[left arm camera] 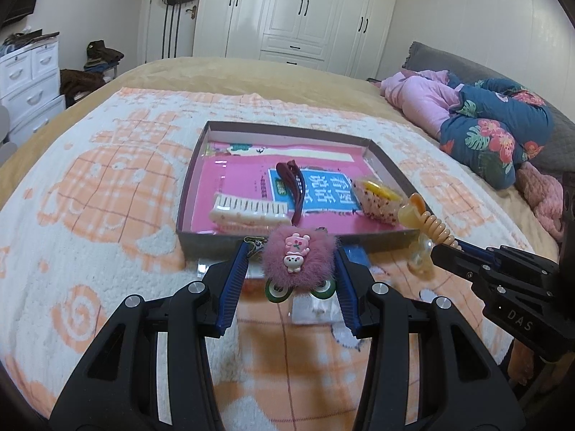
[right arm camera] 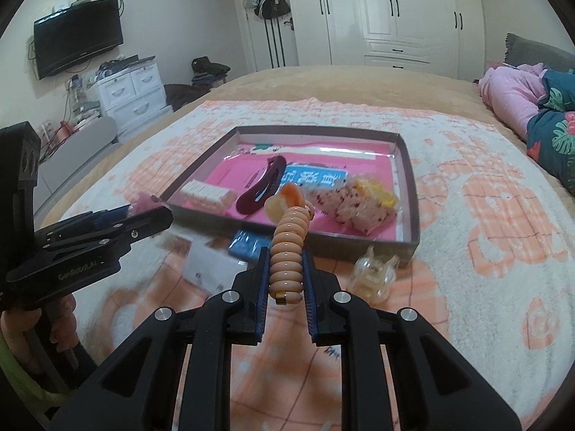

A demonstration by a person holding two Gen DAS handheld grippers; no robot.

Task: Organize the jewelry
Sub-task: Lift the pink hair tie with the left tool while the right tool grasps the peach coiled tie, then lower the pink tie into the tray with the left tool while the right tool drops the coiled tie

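A shallow grey box (left arm camera: 251, 240) with a pink lining sits on the blanket; it also shows in the right wrist view (right arm camera: 363, 242). Inside lie a maroon hair clip (left arm camera: 293, 188), a white comb clip (left arm camera: 249, 213) and a speckled yellow clip (left arm camera: 377, 197). My left gripper (left arm camera: 291, 262) is shut on a fluffy pink hair clip (left arm camera: 296, 256) just in front of the box's near wall. My right gripper (right arm camera: 285, 265) is shut on a peach spiral hair clip (right arm camera: 289, 248), held at the box's near right corner. A clear claw clip (right arm camera: 375, 276) lies on the blanket in front of the box.
A blue packet (right arm camera: 248, 244) and a white card (right arm camera: 208, 262) lie before the box. An orange-and-white blanket (left arm camera: 107, 186) covers the bed. Pink and floral bedding (left arm camera: 485, 122) is piled at the right. White wardrobes (left arm camera: 305, 10) stand behind.
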